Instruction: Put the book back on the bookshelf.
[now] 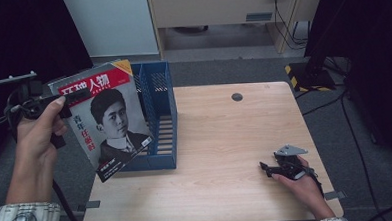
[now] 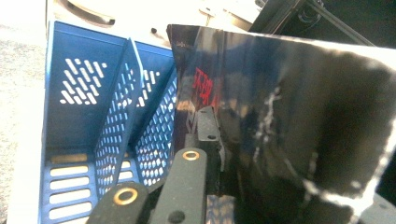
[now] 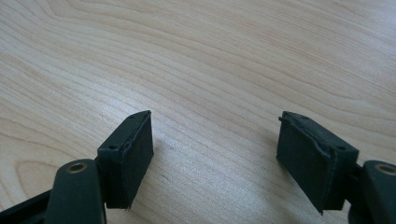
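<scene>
A magazine (image 1: 109, 119) with a red title band and a portrait on its cover hangs tilted off the table's left side, in front of the blue file holder (image 1: 160, 117). My left gripper (image 1: 78, 98) is shut on the magazine's upper left edge. In the left gripper view the glossy dark magazine (image 2: 289, 121) sits clamped between the jaws, with the holder's perforated blue compartments (image 2: 84, 121) just beyond it. My right gripper (image 1: 264, 167) rests low over the wooden table (image 1: 225, 134) at the front right. Its jaws stand open over bare wood, with nothing between the pads (image 3: 128, 158).
The file holder stands at the table's left edge, its open side facing the front. A round cable hole (image 1: 237, 96) lies near the table's back edge. A black stand with a yellow-striped base (image 1: 307, 73) and floor cables sit beyond the right rear corner.
</scene>
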`<state>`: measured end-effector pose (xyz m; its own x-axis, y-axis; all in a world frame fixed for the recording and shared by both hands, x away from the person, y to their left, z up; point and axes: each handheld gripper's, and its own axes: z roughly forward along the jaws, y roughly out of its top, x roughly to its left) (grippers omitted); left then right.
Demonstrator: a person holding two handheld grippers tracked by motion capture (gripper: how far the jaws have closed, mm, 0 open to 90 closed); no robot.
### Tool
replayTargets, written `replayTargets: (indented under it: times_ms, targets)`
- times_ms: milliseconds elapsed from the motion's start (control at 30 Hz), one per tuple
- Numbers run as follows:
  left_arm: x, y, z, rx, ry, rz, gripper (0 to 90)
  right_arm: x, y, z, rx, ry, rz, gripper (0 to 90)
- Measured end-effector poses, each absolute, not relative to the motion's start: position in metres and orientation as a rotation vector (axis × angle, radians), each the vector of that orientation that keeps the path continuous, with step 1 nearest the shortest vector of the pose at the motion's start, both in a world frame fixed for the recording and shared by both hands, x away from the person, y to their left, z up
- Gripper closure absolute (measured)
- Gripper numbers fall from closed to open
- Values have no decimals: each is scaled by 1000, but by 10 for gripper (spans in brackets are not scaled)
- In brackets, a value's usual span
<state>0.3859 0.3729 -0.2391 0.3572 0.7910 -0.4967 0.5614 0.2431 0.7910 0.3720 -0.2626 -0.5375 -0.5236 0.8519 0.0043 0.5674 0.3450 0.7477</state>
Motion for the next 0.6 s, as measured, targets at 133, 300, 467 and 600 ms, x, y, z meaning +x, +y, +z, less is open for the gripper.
replayTargets:
  times_ms: [133,300,467,600]
  targets:
    - [385,378,-240,1419,1327,249,864,372,-263,-537,1249,2226,1004,271]
    - [382,384,-240,1413,1335,259,863,372,-263,-538,1248,2226,1003,272]
    - [379,391,-241,1403,1344,267,863,372,-263,-538,1247,2226,1003,272]
    - [376,398,-244,1397,1352,269,863,372,-262,-537,1252,2228,1003,271]
